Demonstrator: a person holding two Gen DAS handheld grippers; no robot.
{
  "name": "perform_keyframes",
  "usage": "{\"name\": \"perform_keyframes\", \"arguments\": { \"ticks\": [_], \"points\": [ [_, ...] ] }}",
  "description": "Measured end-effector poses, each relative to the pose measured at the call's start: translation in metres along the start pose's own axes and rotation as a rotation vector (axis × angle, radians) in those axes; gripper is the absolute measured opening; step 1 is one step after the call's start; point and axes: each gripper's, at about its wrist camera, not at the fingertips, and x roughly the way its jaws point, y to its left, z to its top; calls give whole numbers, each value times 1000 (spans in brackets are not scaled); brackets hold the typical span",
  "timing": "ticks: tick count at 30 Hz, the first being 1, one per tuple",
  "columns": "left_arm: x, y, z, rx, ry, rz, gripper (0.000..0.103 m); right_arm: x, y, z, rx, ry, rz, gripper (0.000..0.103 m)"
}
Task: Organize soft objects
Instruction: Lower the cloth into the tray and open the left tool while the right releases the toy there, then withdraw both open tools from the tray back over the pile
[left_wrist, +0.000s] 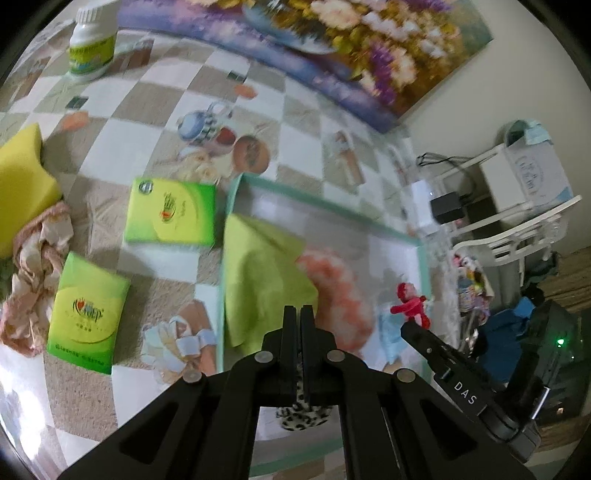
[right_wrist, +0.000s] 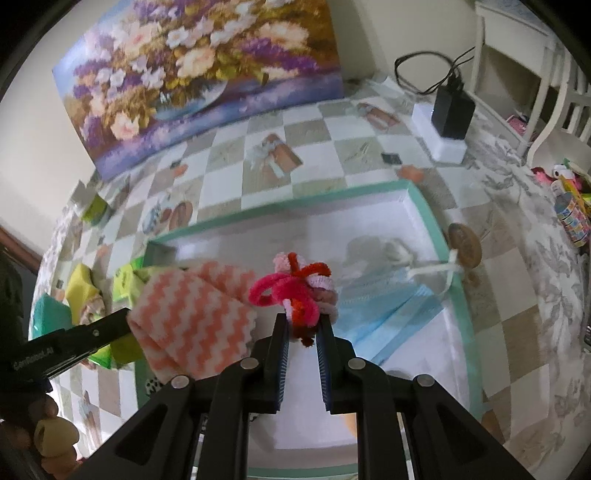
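A white tray with a teal rim (left_wrist: 325, 201) (right_wrist: 295, 201) lies below both grippers. My left gripper (left_wrist: 299, 310) (right_wrist: 126, 315) is shut, its tips at the corner of an orange-and-white zigzag cloth (right_wrist: 192, 325) (left_wrist: 340, 291), which it seems to pinch and which hangs over the tray's left edge. My right gripper (right_wrist: 304, 325) (left_wrist: 410, 326) is shut on a red and pink pipe-cleaner doll (right_wrist: 295, 288) (left_wrist: 410, 306) above the tray's middle. In the tray lie a green cloth (left_wrist: 262, 277), a blue face mask (right_wrist: 380, 306) and a leopard-print piece (left_wrist: 303, 417).
Left of the tray on the checked tablecloth lie two green tissue packs (left_wrist: 171, 212) (left_wrist: 86, 314), a yellow sponge (left_wrist: 22, 184) and a floral fabric (left_wrist: 37, 266). A white bottle (left_wrist: 90, 44) stands far back. A flower painting (right_wrist: 199, 74) leans on the wall; a black charger (right_wrist: 452, 107) sits on the right.
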Motion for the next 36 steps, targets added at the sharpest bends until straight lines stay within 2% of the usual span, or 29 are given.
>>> {"name": "perform_keyframes", "arguments": {
  "ticks": [7, 9, 17, 24, 26, 28, 30, 33, 36],
  "points": [
    [30, -7, -14, 22, 92, 53, 1, 18, 1, -5, -16, 53, -29, 16],
    [36, -10, -18, 32, 113, 59, 1, 19, -2, -6, -13, 56, -61, 16],
    [59, -30, -31, 81, 202, 22, 1, 23, -14, -6, 18, 68, -99, 18],
    [56, -38, -29, 114, 205, 62, 1, 25, -11, -6, 11, 83, -106, 18],
    [53, -38, -29, 117, 202, 80, 3, 25, -10, -6, 11, 88, -105, 24],
    [50, -39, -29, 124, 201, 100, 4, 25, -9, -7, 8, 92, -100, 41],
    [45, -41, -28, 134, 197, 116, 5, 24, -8, -6, 4, 86, -107, 50],
    [34, -44, -26, 153, 177, 132, 8, 19, -7, -5, 4, 69, -118, 51],
    [18, -49, -23, 177, 137, 148, 17, 11, -8, -3, 15, 46, -118, 56]
  ]
}}
